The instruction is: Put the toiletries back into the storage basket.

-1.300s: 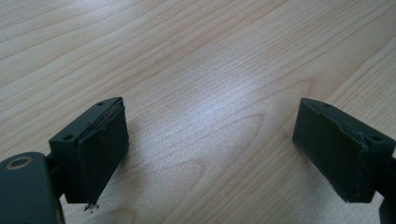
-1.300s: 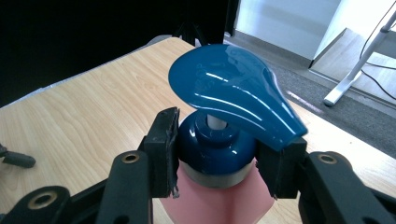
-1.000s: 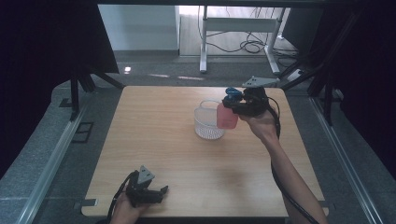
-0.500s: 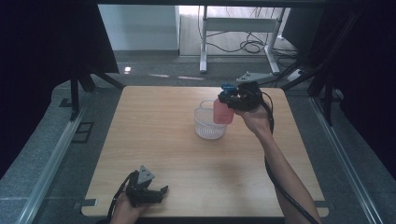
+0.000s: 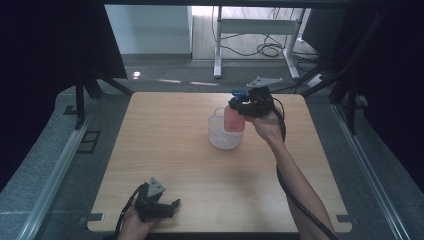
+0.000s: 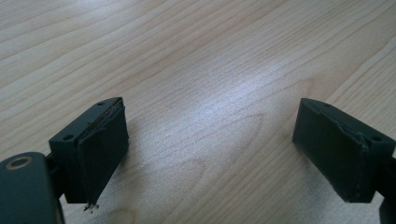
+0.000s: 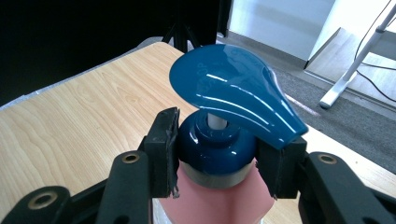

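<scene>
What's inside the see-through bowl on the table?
The pink pump bottle, held at its blue collar by the right tool, hangs over the clear bowl, its base hiding part of the inside. Whether it dips below the rim is unclear. The visible part looks empty.

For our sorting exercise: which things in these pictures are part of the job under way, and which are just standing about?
In the job:
- right hand-held gripper, shut on the pink pump bottle
- clear tub under the bottle
- wooden table

Standing about:
- left hand-held gripper, open, idle at the near edge
- white desk frame and floor cables behind
</scene>
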`<state>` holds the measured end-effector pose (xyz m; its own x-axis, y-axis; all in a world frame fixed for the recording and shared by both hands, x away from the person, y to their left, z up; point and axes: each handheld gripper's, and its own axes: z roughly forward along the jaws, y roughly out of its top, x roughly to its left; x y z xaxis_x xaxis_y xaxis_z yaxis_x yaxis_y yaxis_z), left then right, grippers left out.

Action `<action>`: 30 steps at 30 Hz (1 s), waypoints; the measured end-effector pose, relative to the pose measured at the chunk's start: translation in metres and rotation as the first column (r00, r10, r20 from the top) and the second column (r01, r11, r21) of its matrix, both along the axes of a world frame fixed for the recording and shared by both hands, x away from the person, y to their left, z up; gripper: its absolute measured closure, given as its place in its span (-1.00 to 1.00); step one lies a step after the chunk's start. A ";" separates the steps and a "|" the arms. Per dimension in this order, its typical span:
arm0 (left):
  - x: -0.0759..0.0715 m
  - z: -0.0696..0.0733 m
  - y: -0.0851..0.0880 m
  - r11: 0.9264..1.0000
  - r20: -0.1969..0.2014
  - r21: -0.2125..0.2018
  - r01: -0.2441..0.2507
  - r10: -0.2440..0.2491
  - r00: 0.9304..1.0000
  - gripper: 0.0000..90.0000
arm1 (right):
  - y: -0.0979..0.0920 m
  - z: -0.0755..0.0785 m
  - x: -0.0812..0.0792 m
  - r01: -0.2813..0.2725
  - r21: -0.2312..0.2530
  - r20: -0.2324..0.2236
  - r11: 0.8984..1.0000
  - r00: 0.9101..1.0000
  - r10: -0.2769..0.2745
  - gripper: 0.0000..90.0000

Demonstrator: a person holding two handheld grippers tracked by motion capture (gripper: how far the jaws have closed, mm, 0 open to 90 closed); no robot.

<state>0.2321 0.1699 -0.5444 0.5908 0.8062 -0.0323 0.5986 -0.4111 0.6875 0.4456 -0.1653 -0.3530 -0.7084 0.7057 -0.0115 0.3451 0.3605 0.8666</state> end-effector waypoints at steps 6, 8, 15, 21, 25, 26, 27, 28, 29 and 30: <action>0.000 0.000 0.000 1.000 -0.001 0.003 0.001 -0.001 1.000 -0.77 | 0.006 -0.004 0.004 -0.005 -0.002 -0.001 1.000 1.000 0.005 0.17; 0.000 0.000 0.000 1.000 -0.001 0.003 0.001 -0.001 1.000 -0.77 | 0.007 -0.006 0.005 -0.008 0.000 -0.006 1.000 1.000 0.008 0.17; 0.000 0.000 0.000 1.000 -0.001 0.003 0.001 -0.001 1.000 -0.77 | 0.014 -0.016 0.007 -0.013 -0.007 -0.019 1.000 1.000 0.013 0.17; 0.000 0.000 0.000 1.000 -0.001 0.003 0.001 -0.001 1.000 -0.77 | 0.017 -0.023 0.009 -0.013 -0.010 -0.026 1.000 1.000 0.013 0.17; 0.000 0.000 0.000 1.000 -0.001 0.003 0.001 -0.001 1.000 -0.77 | 0.018 -0.027 0.010 -0.017 -0.014 -0.028 1.000 0.999 0.016 0.17; 0.000 0.000 0.000 1.000 -0.001 0.003 0.001 -0.001 1.000 -0.77 | 0.019 -0.028 0.010 -0.017 -0.015 -0.030 1.000 0.999 0.017 0.17; 0.000 0.000 0.000 1.000 -0.001 0.003 0.001 -0.001 1.000 -0.77 | 0.019 -0.030 0.010 -0.018 -0.017 -0.032 1.000 0.999 0.017 0.17; 0.000 0.000 0.000 1.000 -0.001 0.003 0.001 -0.001 1.000 -0.77 | 0.020 -0.031 0.010 -0.019 -0.018 -0.034 1.000 0.999 0.018 0.17; 0.000 0.000 0.000 1.000 -0.001 0.003 0.001 -0.001 1.000 -0.77 | 0.021 -0.032 0.010 -0.020 -0.019 -0.034 1.000 0.999 0.020 0.17; 0.000 0.000 0.000 1.000 -0.001 0.003 0.001 -0.001 1.000 -0.77 | 0.021 -0.034 0.011 -0.022 -0.021 -0.035 1.000 0.999 0.021 0.17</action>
